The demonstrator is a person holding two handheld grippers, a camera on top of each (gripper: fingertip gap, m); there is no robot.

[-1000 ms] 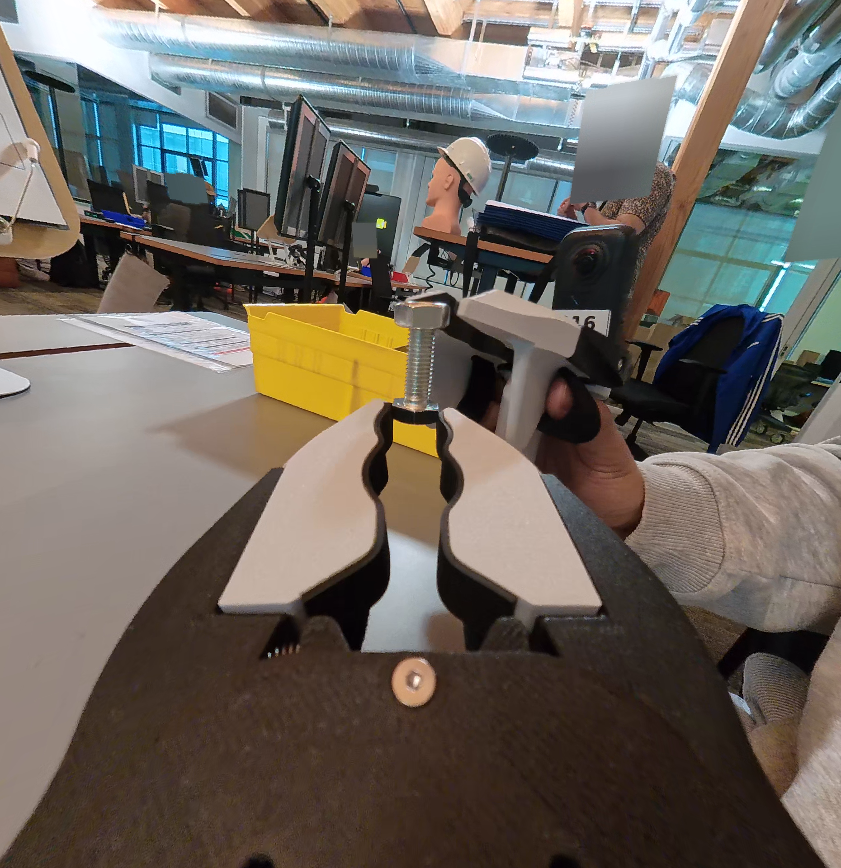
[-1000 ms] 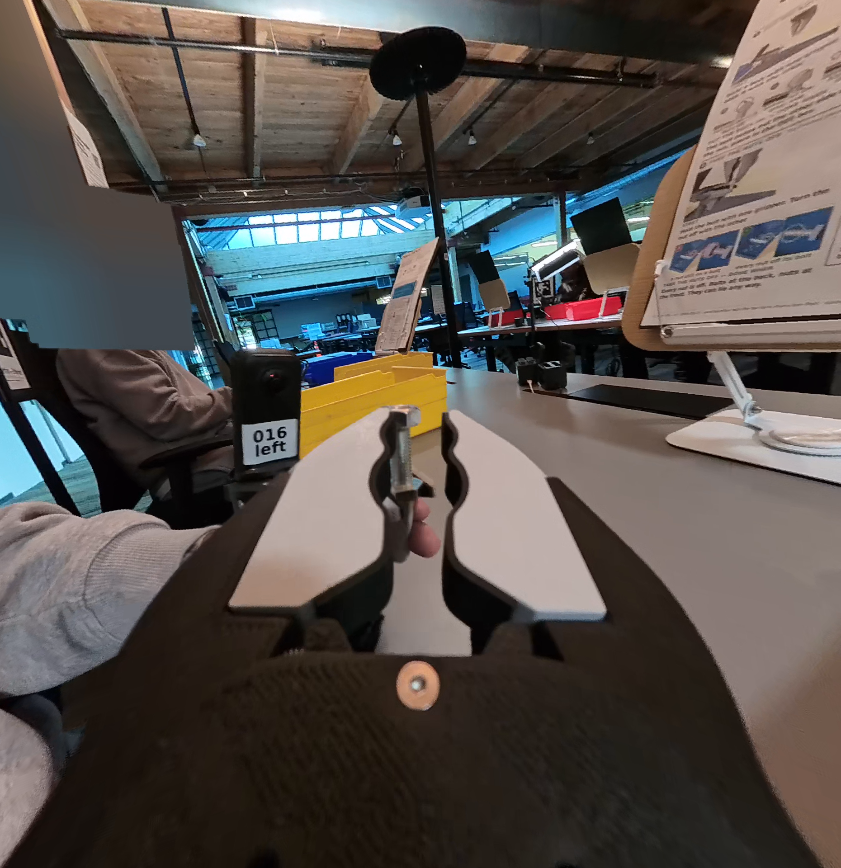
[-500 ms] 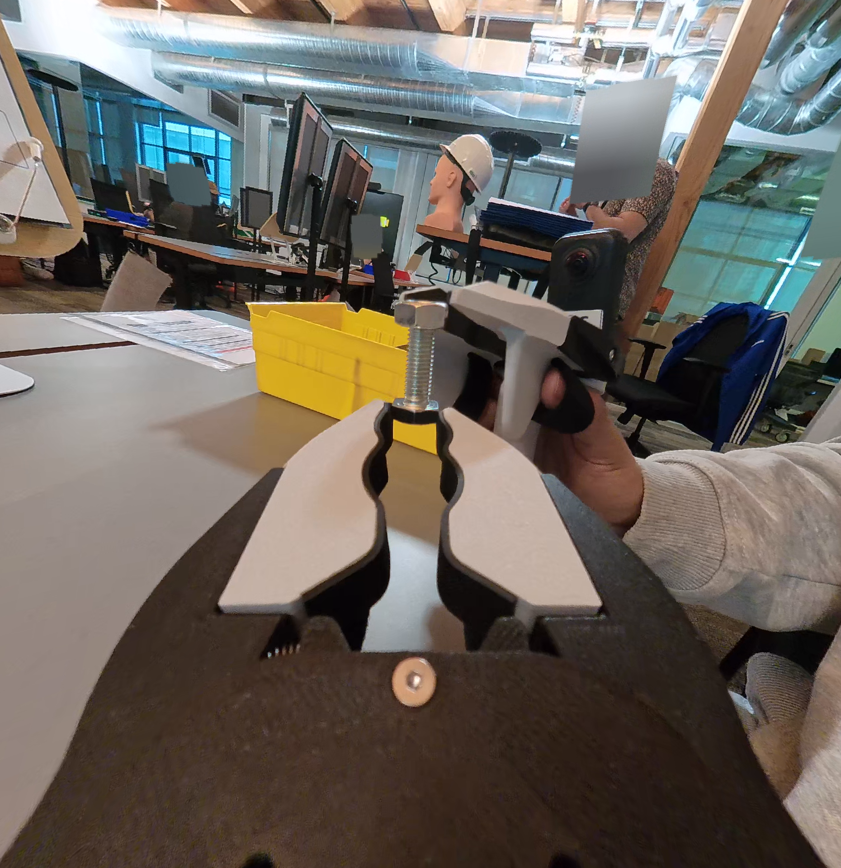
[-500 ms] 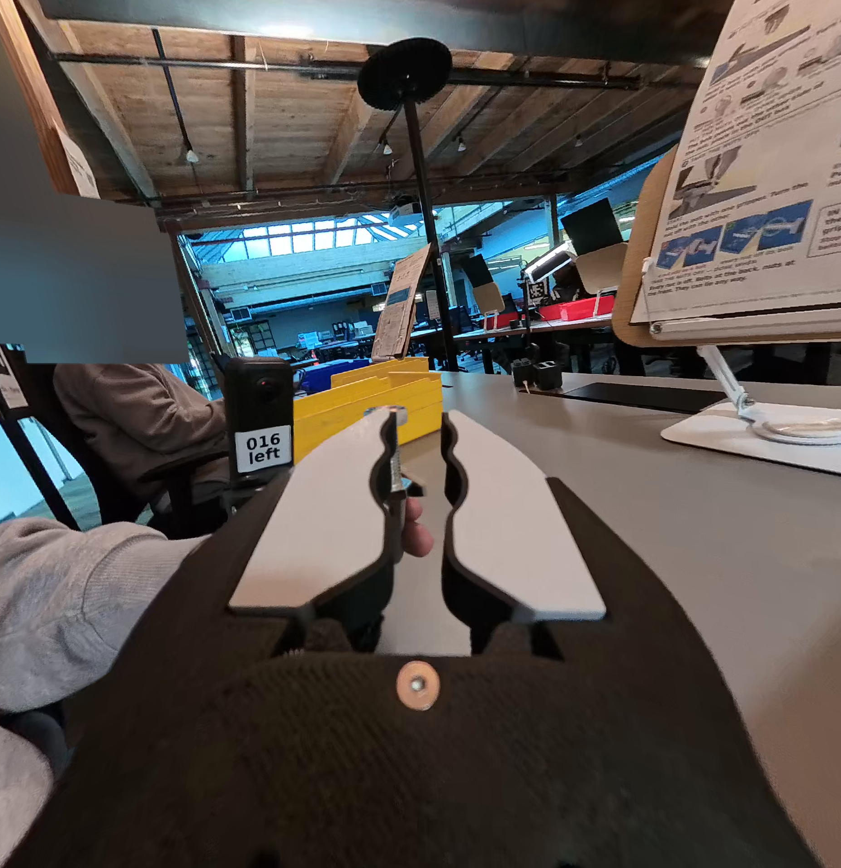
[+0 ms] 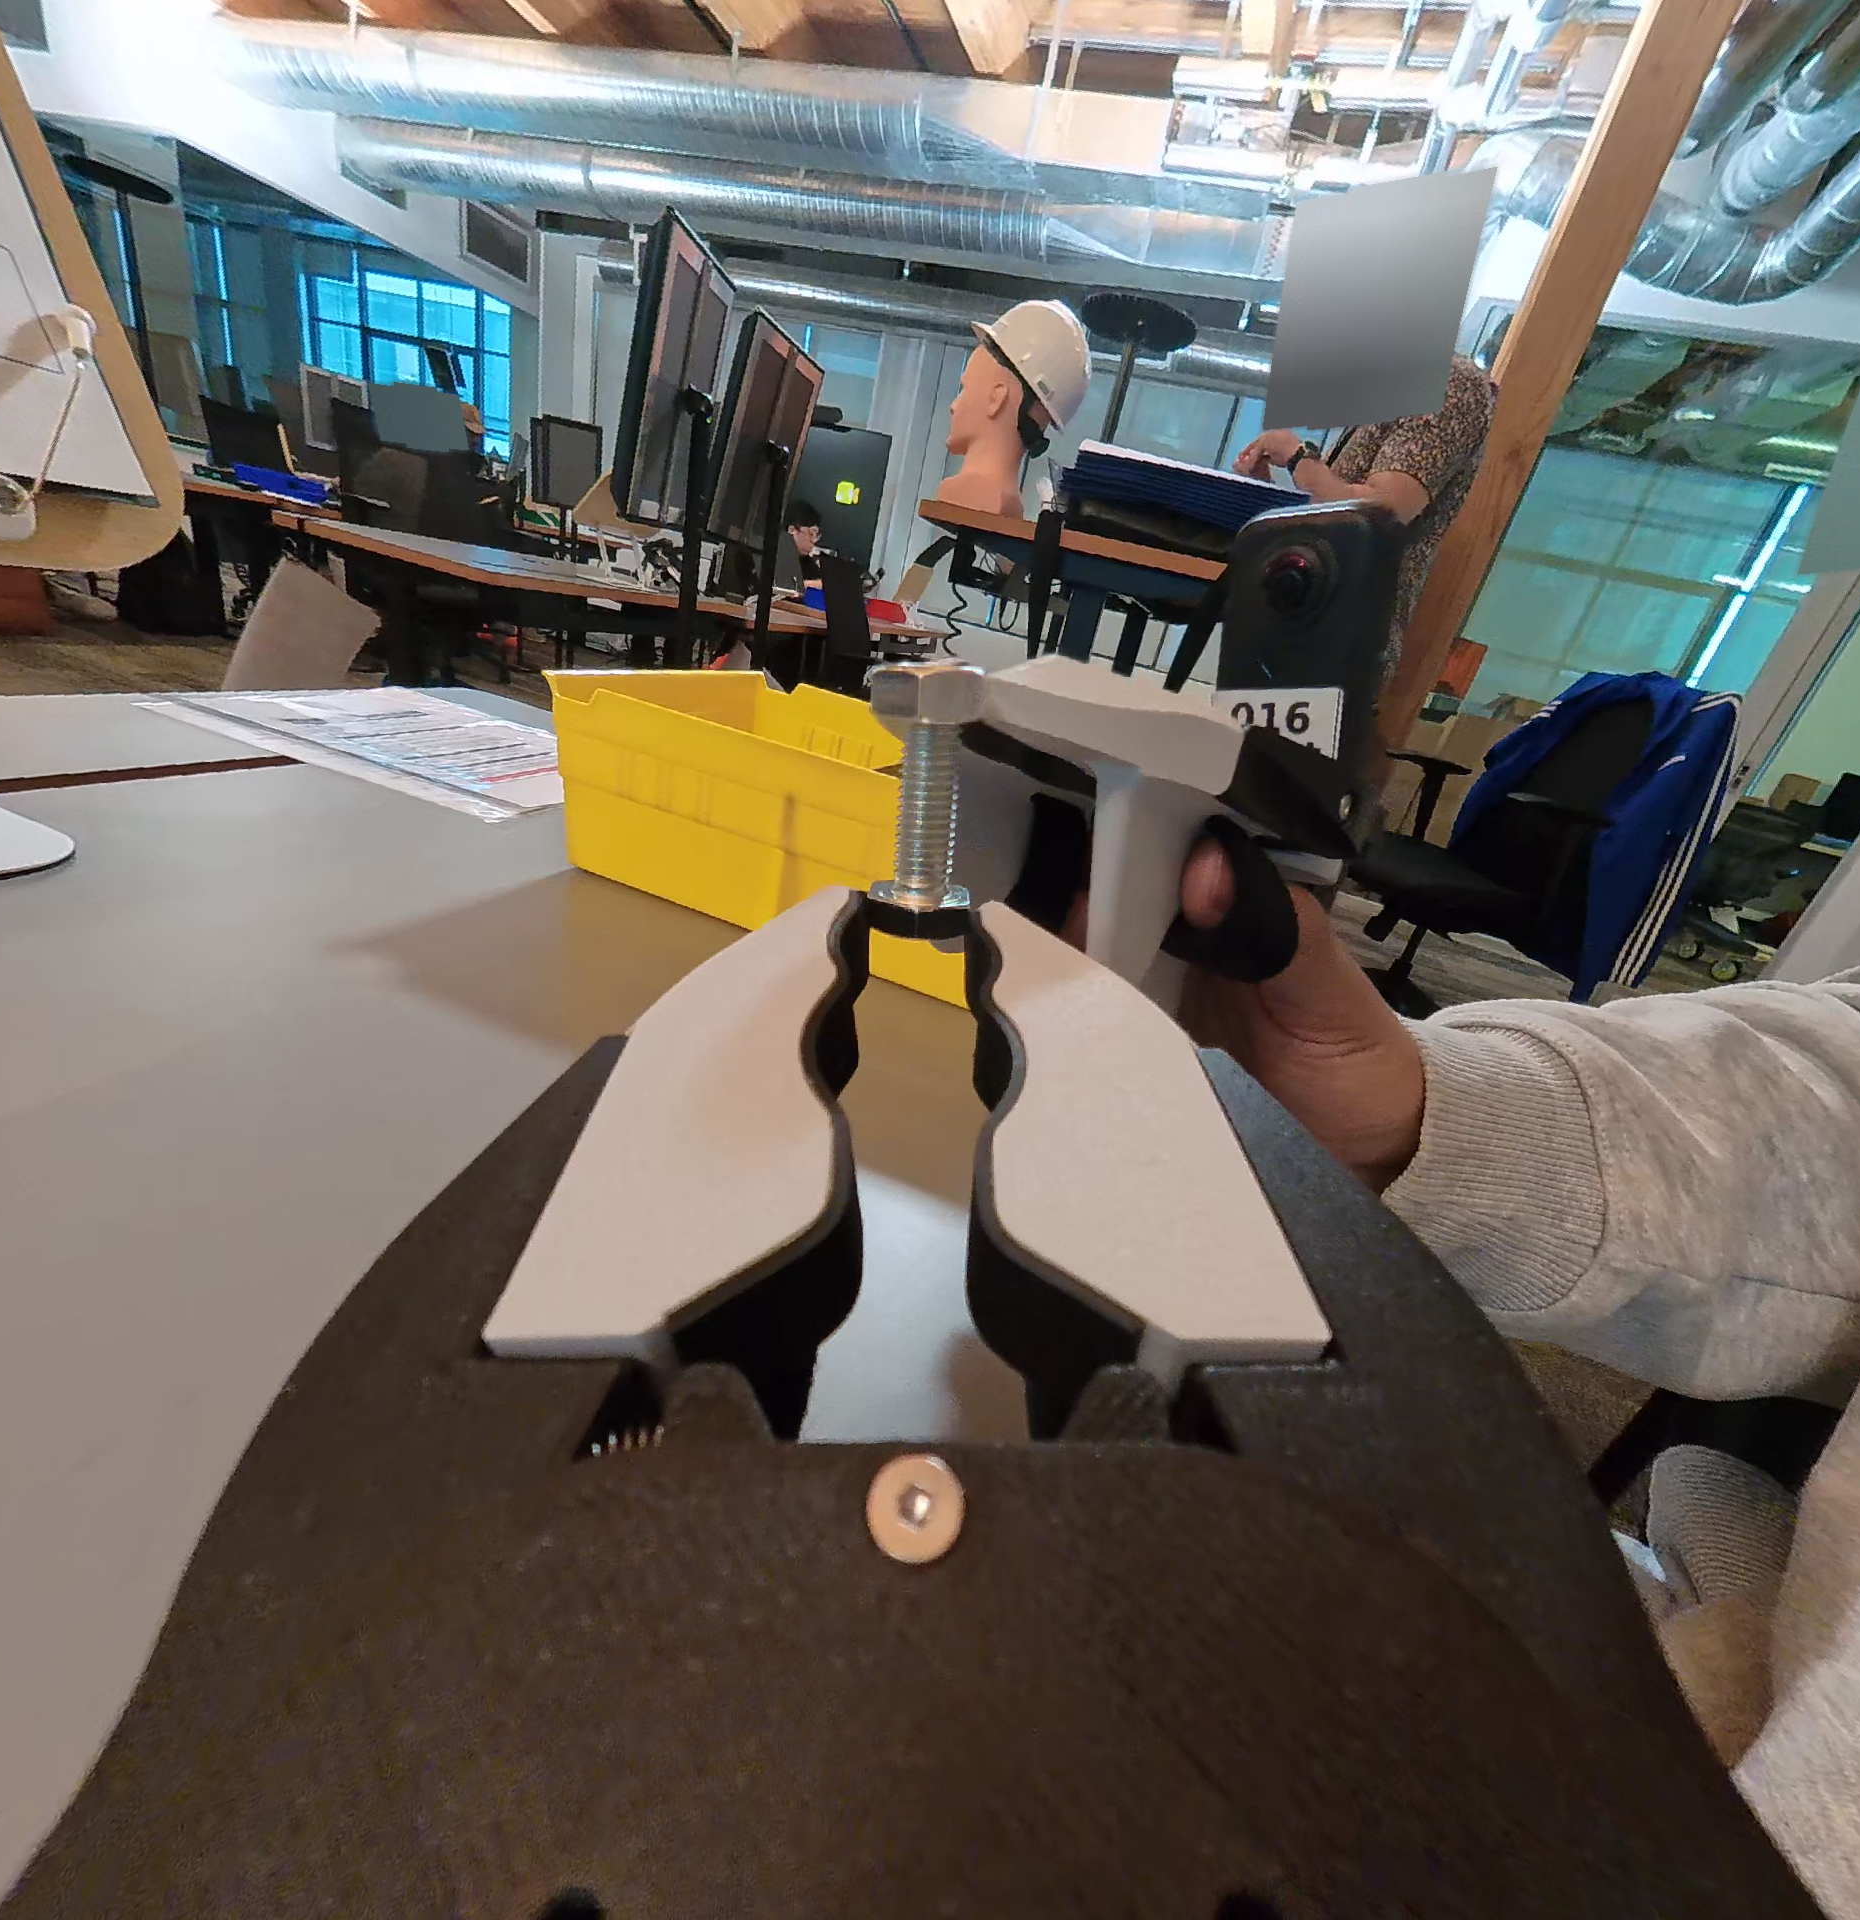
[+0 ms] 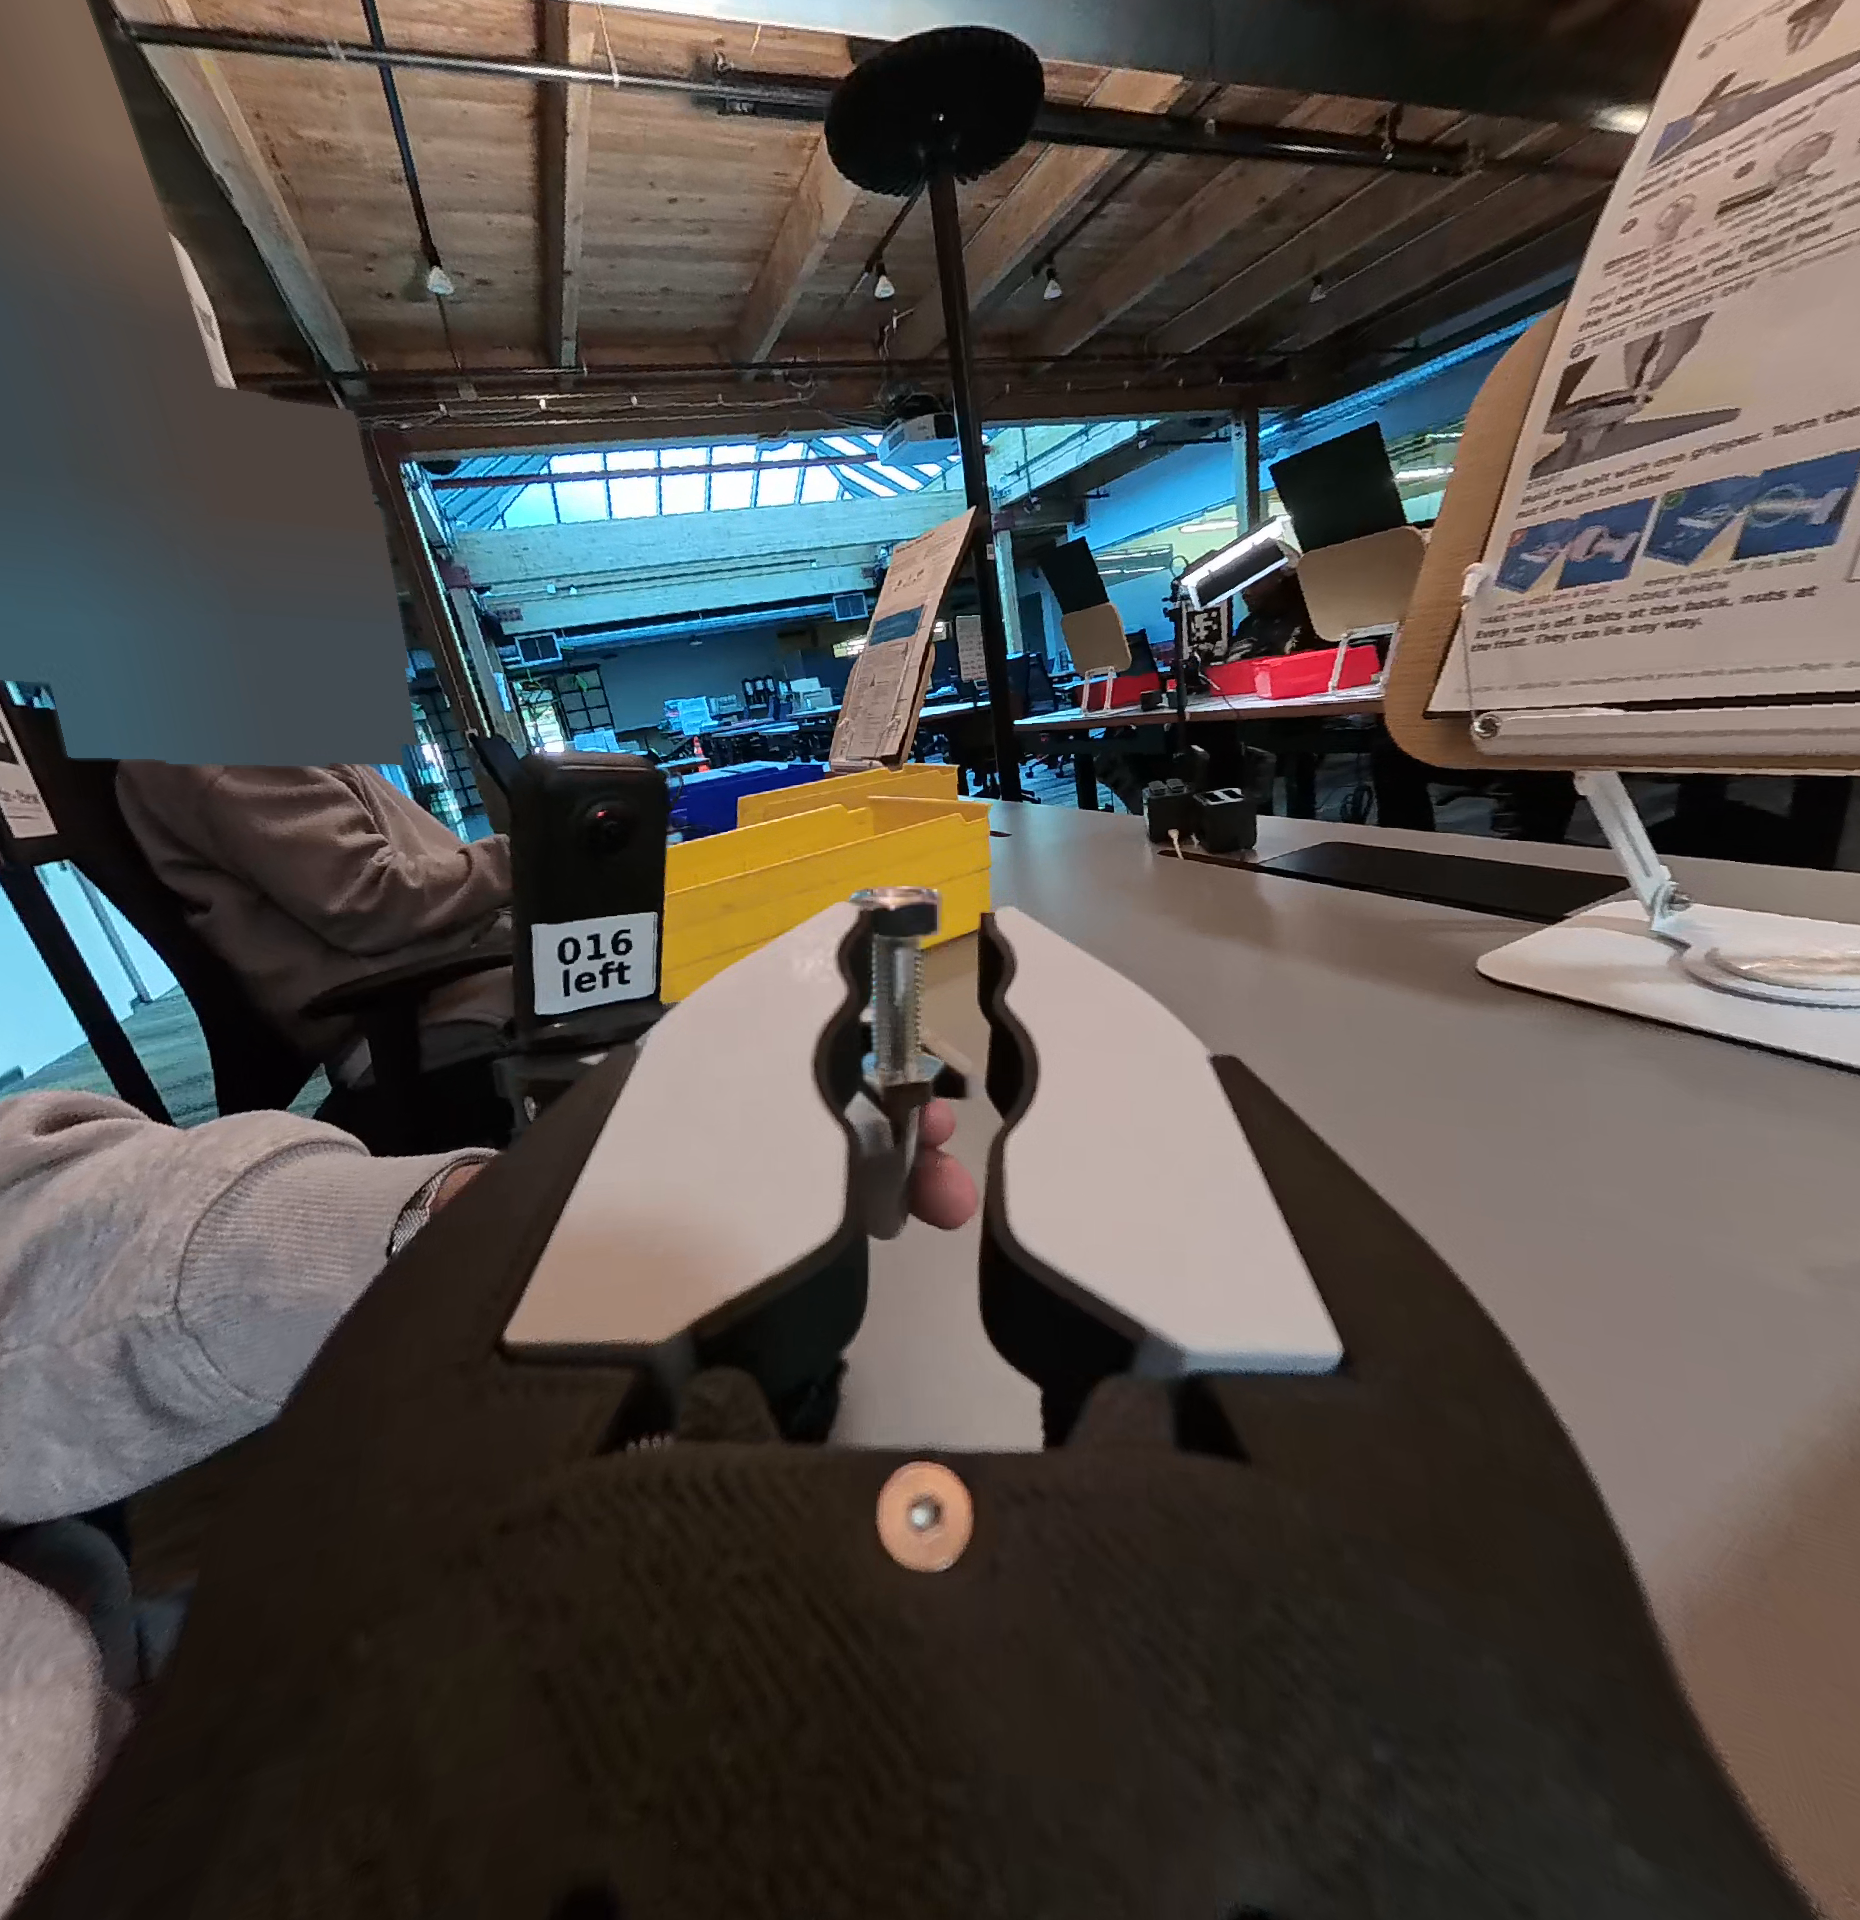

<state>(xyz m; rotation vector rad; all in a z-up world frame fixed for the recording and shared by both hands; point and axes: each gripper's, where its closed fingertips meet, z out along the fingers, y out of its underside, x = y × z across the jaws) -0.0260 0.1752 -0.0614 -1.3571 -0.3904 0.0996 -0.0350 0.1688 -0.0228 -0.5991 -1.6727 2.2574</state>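
Left view: our left tool [image 5: 910, 925] is pinching the silver hex nut [image 5: 918, 896] low on an upright threaded steel bolt [image 5: 921, 800]. It's held above the grey bench [image 5: 230, 987], with a yellow plastic bin [image 5: 697, 790] behind.

Right view: right tool [image 6: 915, 935] is spread, with the bolt head between its tips. We can't tell if they touch.

- In the right wrist view the bolt [image 6: 898, 987] shows nearly whole in the gap between the right tool's [image 6: 913, 971] fingers, at frame centre; half a second ago the left finger hid most of it.
- In the left wrist view the right tool [image 5: 993, 717], in the frame's centre right, sits slightly farther right than a second ago, its tips beside the bolt head.
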